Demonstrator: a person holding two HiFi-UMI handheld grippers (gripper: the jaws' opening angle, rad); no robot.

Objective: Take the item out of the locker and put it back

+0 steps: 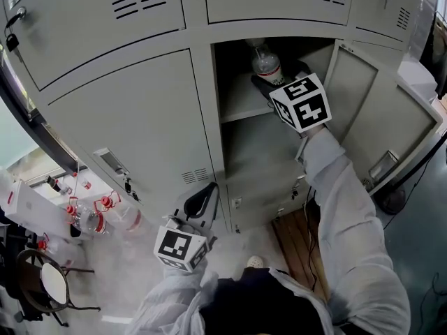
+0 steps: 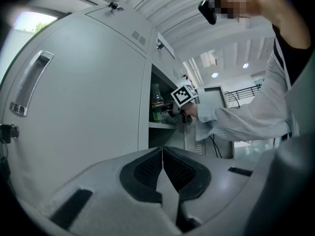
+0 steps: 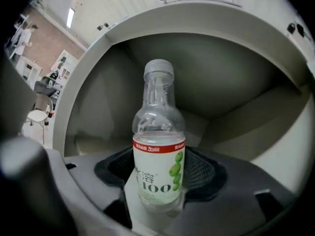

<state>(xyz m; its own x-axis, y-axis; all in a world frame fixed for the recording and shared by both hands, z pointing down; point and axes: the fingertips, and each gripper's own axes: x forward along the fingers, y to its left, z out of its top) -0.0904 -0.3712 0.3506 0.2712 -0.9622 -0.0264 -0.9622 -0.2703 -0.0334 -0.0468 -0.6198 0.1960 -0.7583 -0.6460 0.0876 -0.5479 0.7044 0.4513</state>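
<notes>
**Bottle at the locker shelf, right tool engaged.** We see the right tool (image 1: 274, 81) reached into the open upper compartment of the locker (image 1: 202, 110). Its jaws are set wide apart with the bottle (image 3: 158, 146) between them. Both pads (image 3: 204, 173) lie against the bottle's labelled lower body, so we read this as a grip, not an open hover.

The bottle is clear, with a white label and a red band, and stands upright. Its base is at or just above the shelf (image 1: 241, 107); we cannot tell from these views whether it bears on the shelf. The compartment's door (image 1: 380, 128) is swung open to the right.

The left tool (image 1: 204, 197) is held low in front of a closed locker door, jaws together with nothing between them.

We judge the step in hand to be the handling of the bottle at the shelf, either lift-out or set-down; the frames do not settle which. A withdrawal would call for a straight pull clear of the frame and door, with the bottle kept upright. A release would call for seating the base on the shelf before the jaws part.
</notes>
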